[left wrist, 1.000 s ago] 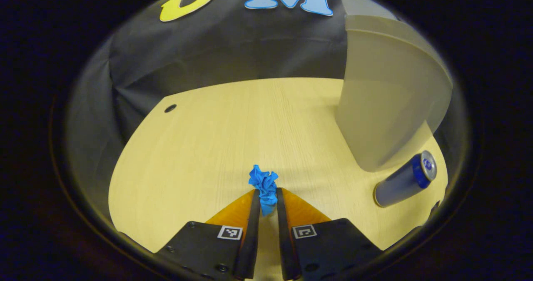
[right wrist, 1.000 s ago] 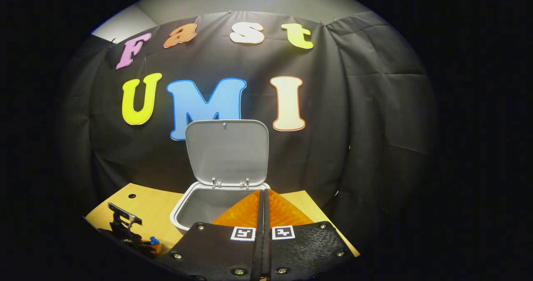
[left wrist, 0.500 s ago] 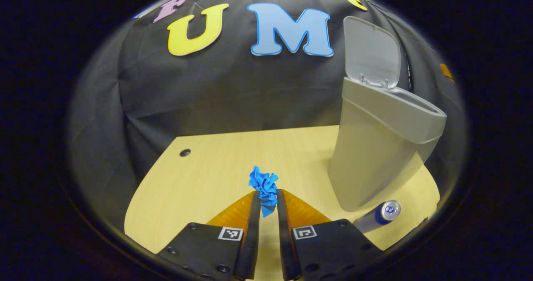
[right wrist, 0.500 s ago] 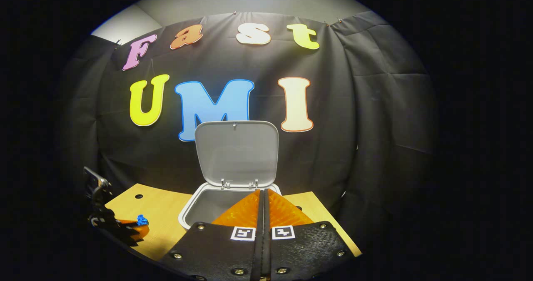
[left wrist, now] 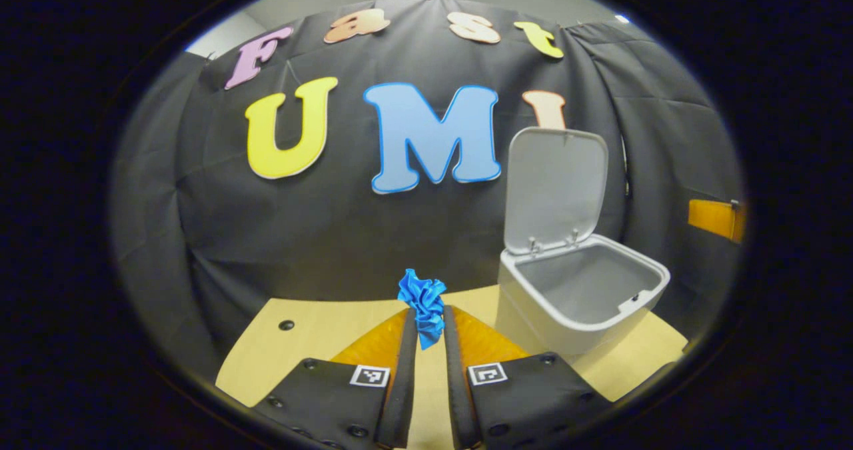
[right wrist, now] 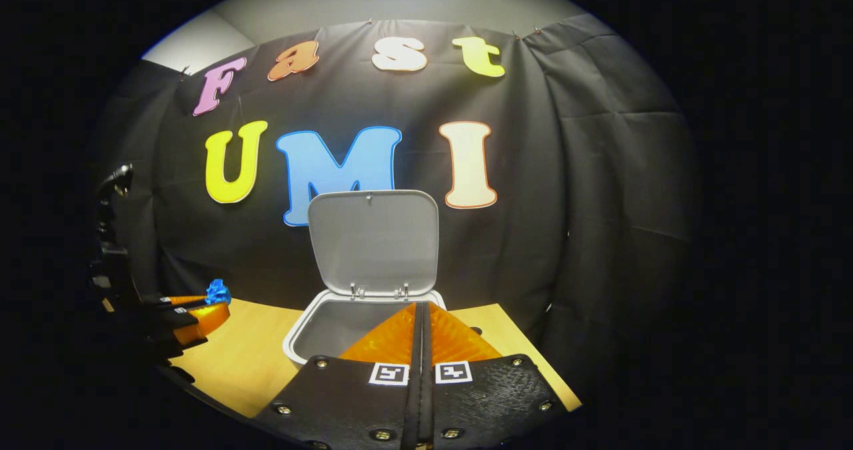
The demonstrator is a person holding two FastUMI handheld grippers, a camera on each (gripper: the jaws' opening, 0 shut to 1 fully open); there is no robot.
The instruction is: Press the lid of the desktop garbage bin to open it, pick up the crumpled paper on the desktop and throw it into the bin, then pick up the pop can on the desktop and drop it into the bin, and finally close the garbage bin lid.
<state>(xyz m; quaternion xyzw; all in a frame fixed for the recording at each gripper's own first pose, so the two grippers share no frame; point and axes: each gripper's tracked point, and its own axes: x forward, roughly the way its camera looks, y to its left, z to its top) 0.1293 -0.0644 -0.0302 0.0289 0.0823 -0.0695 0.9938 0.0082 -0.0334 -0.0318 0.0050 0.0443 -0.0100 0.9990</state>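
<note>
The left gripper [left wrist: 426,333] is pinching the crumpled paper [left wrist: 422,303] between its fingers, with most of the wad sticking out past the tips and only a thin tail caught in the narrow gap; in the right gripper view the same paper [right wrist: 216,292] is showing at about nine o'clock, raised above the desktop [right wrist: 246,363]. The bin [left wrist: 581,303] is sitting at about three o'clock in the left gripper view, its lid [left wrist: 555,187] standing upright and its mouth wide open. The paper is well apart from that mouth, so the main risk, as I judge it, is the wad slipping free during the carry, since so little of it is being squeezed; a quick swing could shake it loose onto the desktop. Letting go early, before the tips are over the opening, could bounce it off the near rim. Knocking the upright lid could tip it shut. The right gripper [right wrist: 421,343] is hovering with its fingers pressed together and holding nothing, close to the bin's front edge, where it could be crowding the left one's path.
</note>
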